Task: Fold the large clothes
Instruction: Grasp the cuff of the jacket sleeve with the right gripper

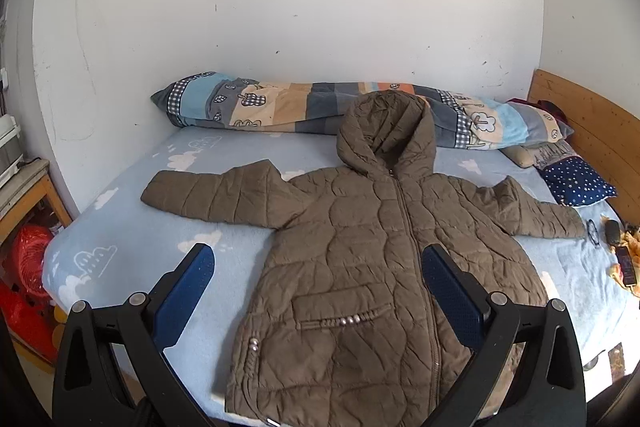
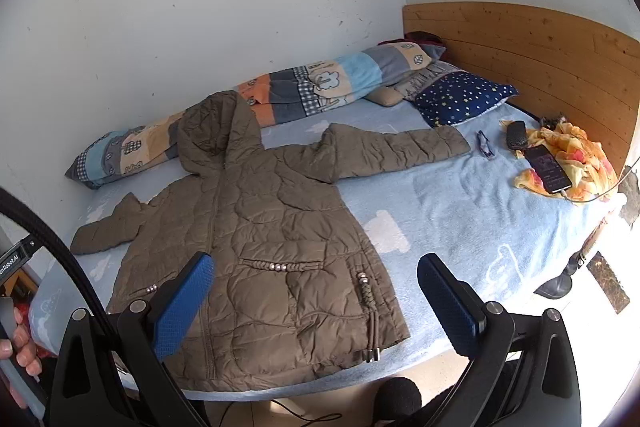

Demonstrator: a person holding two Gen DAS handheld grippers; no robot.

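No fold yet: our left gripper (image 1: pixel 318 263) and right gripper (image 2: pixel 314 273) hover with fingers spread and empty, the brown hooded jacket (image 1: pixel 360 267) flat on the bed (image 2: pixel 460 219), hood toward twelve o'clock.

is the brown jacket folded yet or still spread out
Spread out: the brown hooded jacket lies flat on the bed, zipped, both sleeves out sideways, hood up top.

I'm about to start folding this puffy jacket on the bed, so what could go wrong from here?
1. The right sleeve ends close to the glasses and phone; swinging it inward might drag them.
2. The hem lies at the bed edge, so the jacket may slide off.
3. Its puffy quilting may spring back open.
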